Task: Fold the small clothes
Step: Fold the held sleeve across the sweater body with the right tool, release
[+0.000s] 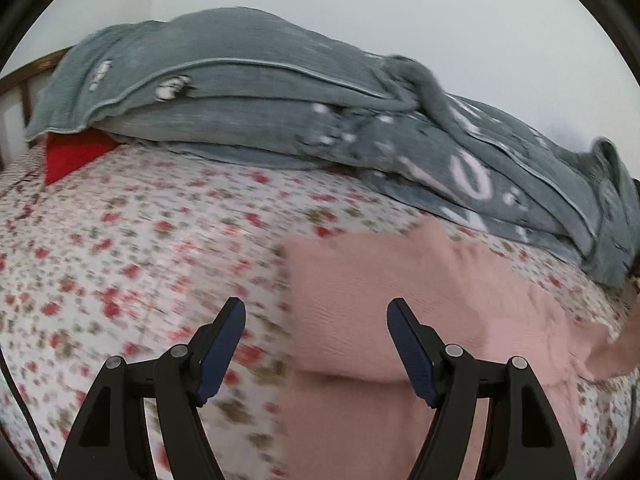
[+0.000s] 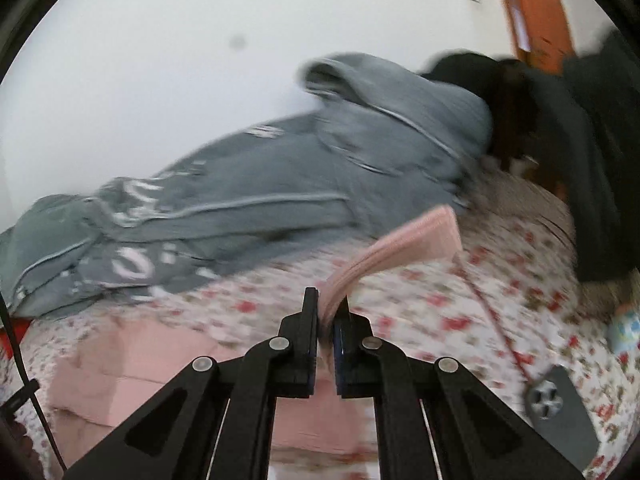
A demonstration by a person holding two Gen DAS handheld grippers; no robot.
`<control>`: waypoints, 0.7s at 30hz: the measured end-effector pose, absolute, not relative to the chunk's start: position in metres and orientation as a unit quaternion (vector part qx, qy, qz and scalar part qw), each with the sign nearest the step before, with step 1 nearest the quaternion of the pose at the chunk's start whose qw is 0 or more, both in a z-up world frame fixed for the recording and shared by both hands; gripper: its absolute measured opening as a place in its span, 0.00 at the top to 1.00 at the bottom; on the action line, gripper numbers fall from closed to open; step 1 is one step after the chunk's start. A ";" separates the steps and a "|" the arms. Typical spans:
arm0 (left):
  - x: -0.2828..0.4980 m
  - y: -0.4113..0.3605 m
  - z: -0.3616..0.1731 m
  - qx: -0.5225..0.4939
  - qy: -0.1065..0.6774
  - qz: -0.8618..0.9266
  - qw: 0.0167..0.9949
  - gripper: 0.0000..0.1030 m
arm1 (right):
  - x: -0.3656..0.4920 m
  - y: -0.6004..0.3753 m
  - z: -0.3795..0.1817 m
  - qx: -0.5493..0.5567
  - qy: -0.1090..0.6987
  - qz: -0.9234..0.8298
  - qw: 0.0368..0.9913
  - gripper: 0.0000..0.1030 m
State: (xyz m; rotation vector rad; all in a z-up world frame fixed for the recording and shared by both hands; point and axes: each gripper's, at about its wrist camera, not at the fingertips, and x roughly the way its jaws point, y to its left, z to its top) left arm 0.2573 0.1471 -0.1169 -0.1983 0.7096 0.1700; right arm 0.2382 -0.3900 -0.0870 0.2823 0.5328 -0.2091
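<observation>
A small pink garment [image 1: 380,300] lies partly folded on the floral bedspread [image 1: 140,232]. My left gripper [image 1: 316,312] hovers over its left edge, open, with nothing between its blue-padded fingers [image 1: 222,348]. In the right wrist view my right gripper [image 2: 326,300] is shut on a strip of the same pink garment [image 2: 404,246], which rises from the jaws and sticks out up and to the right, lifted off the bed. The rest of the pink cloth [image 2: 132,376] lies below and left of the right gripper.
A rumpled grey blanket [image 1: 248,88] with white lettering fills the back of the bed against the white wall. A red item [image 1: 76,152] peeks from under it at left. A phone [image 2: 560,412] lies on the bedspread at right. Dark clothes [image 2: 560,128] are piled at the far right.
</observation>
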 end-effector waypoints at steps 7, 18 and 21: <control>0.254 0.218 -0.124 -0.134 0.334 0.130 0.924 0.30 | 0.280 -0.241 -0.062 0.093 0.261 -0.002 0.961 0.94; 0.242 0.288 -0.150 -0.236 0.323 0.132 0.907 0.30 | 0.336 -0.015 -0.112 0.034 0.331 0.161 0.929 0.94; 0.240 0.298 -0.157 -0.263 0.322 0.131 0.900 0.30 | 0.346 0.018 -0.147 0.027 0.377 0.186 0.907 0.93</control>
